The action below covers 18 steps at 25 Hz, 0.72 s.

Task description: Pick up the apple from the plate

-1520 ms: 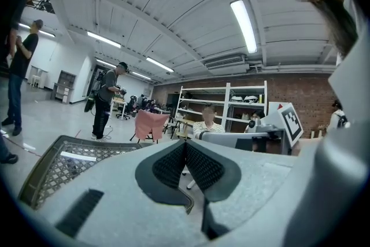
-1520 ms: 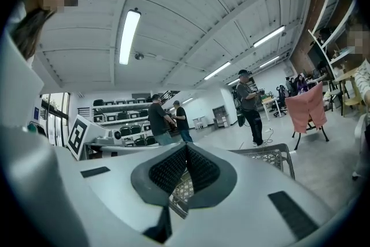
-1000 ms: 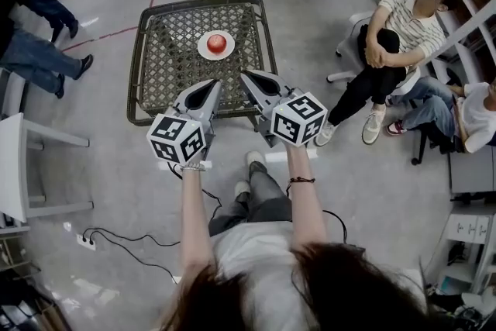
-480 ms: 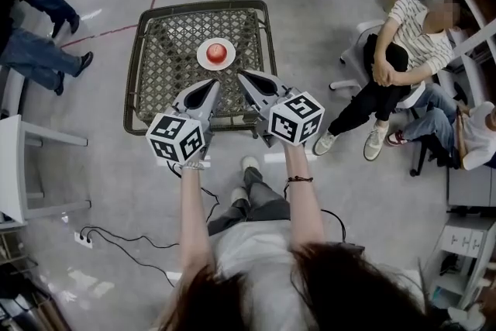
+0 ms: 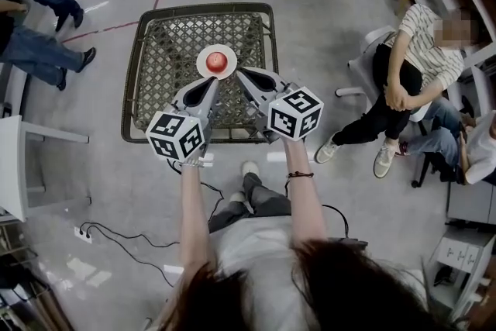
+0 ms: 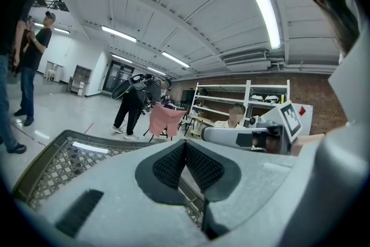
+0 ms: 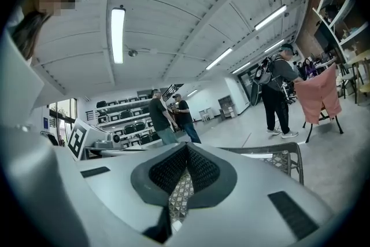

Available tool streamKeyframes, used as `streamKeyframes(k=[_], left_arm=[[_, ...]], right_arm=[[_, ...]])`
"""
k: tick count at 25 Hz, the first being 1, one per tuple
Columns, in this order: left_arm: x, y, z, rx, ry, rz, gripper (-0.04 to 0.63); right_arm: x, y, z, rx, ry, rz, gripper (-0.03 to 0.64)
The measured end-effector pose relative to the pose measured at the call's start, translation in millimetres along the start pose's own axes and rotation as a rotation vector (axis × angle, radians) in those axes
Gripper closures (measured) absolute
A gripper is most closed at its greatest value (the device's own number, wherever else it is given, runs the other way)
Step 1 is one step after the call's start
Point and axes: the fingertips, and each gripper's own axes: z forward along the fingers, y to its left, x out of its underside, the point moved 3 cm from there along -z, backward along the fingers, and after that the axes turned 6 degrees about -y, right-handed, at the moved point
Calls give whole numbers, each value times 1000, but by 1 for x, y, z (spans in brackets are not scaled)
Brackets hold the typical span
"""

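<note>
The apple sits on its white plate around the middle of the lattice table. Over the table's near half, the left gripper and right gripper hover side by side, jaws pressed together and empty. Their tips are just short of the plate, with the apple beyond them, untouched.

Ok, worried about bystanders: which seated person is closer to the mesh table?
The one in the striped top, just right of the table; the other seated person is farther out, at the picture's right edge.
</note>
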Motion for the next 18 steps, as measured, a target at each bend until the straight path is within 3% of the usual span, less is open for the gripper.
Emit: streamKeyframes(k=[18], left_arm=[[29,40,33,-85,54,-58,588]], right_arm=[[29,-47,37,-16,78,58,607]])
